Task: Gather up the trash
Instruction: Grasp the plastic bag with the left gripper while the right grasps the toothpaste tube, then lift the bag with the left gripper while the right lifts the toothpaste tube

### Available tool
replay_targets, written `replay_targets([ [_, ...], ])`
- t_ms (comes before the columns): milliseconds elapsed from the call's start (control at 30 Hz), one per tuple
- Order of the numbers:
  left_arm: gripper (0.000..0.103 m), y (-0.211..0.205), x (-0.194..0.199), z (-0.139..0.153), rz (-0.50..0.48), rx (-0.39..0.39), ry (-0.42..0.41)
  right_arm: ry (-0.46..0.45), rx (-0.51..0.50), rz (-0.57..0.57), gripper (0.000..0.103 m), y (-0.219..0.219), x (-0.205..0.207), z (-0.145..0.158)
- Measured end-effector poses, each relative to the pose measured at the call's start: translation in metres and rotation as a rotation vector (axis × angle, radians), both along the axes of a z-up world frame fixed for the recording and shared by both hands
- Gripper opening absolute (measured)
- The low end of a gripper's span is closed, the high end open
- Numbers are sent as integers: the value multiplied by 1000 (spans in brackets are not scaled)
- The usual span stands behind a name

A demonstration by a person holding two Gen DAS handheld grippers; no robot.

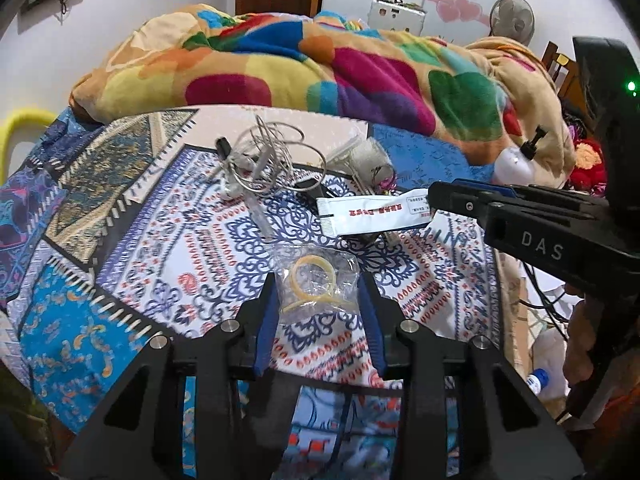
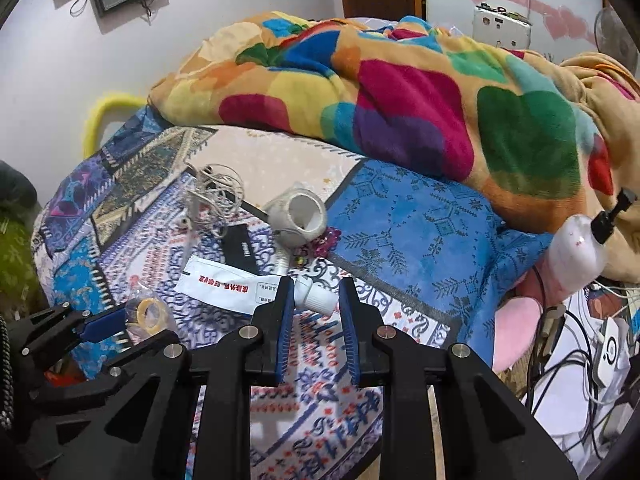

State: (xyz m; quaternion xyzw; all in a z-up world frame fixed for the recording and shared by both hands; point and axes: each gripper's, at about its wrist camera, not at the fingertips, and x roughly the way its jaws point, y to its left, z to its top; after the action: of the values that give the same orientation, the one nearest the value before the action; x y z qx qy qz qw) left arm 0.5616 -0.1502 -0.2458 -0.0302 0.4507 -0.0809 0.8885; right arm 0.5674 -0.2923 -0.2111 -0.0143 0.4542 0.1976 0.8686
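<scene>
A clear plastic bag with a yellow ring inside (image 1: 316, 282) lies on the patterned bedsheet between the fingers of my left gripper (image 1: 318, 280), which is open around it; it also shows in the right wrist view (image 2: 148, 314). A white sachet with red print (image 1: 372, 216) lies further back, also in the right wrist view (image 2: 228, 286). My right gripper (image 2: 316, 284) is open, its fingers either side of a small white tube (image 2: 316, 300) at the sachet's end. In the left wrist view the right gripper (image 1: 436, 196) reaches in from the right.
A tangle of white cable (image 1: 268, 160), a white cup on its side (image 2: 298, 216), a black card (image 2: 242, 250) and a purple trinket (image 2: 326, 240) lie on the sheet. A colourful blanket (image 1: 320, 64) is heaped behind. A white pump bottle (image 2: 580, 252) and cables (image 2: 580, 352) sit right.
</scene>
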Motion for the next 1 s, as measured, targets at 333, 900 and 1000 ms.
replay_targets([
  [333, 38, 27, -42, 47, 35, -10, -65, -34, 54, -20, 20, 5, -35, 37],
  [900, 38, 91, -134, 122, 114, 15, -171, -144, 38, 50, 21, 54, -114, 106],
  [1000, 38, 110, -156, 135, 143, 18, -194, -151, 47, 66, 21, 66, -128, 113],
])
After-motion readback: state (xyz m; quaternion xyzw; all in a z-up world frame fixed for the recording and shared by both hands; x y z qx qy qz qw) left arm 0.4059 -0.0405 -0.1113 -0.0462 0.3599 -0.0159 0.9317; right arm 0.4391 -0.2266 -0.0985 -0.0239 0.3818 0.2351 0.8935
